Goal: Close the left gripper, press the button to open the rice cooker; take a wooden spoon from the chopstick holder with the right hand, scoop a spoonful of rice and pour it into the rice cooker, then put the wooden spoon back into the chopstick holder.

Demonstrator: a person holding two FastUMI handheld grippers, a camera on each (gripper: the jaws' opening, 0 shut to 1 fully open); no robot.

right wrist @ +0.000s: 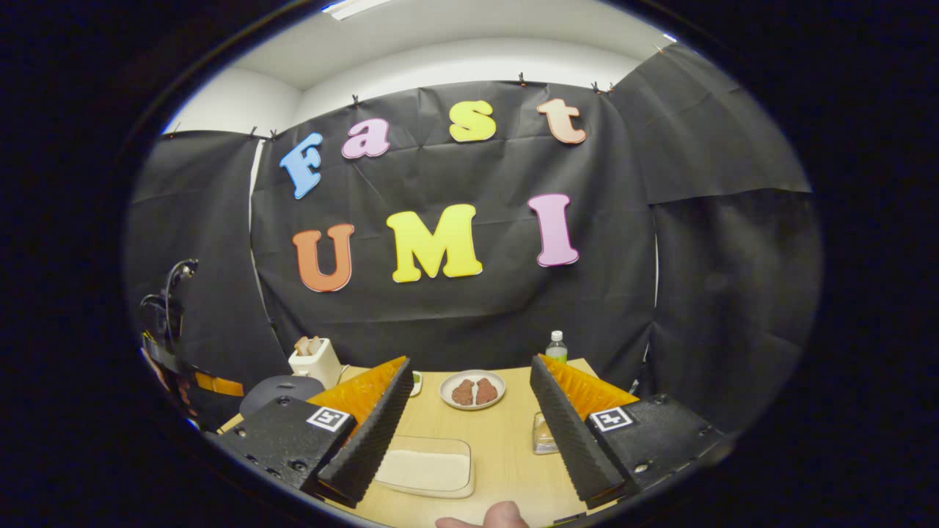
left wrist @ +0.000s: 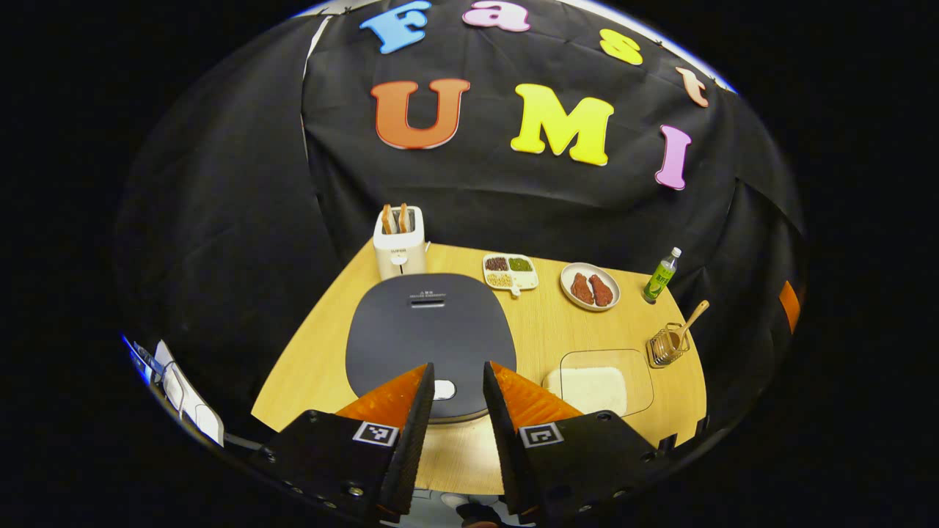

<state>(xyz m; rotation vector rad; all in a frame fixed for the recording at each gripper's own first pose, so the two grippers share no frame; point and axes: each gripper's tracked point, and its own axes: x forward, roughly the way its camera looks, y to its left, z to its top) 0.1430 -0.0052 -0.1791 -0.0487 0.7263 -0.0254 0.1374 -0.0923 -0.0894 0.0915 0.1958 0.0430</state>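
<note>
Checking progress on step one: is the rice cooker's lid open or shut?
Shut. The rice cooker shows its flat dark lid lying level, and the left gripper hovers open above the front button.

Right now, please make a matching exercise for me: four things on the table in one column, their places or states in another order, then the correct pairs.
1. rice cooker
2. wooden spoon
3. toaster
4. plate

A. standing in the chopstick holder
B. holds two pieces of meat
C. lid closed
D. bread slices sticking up

Pairs: 1-C, 2-A, 3-D, 4-B
</note>
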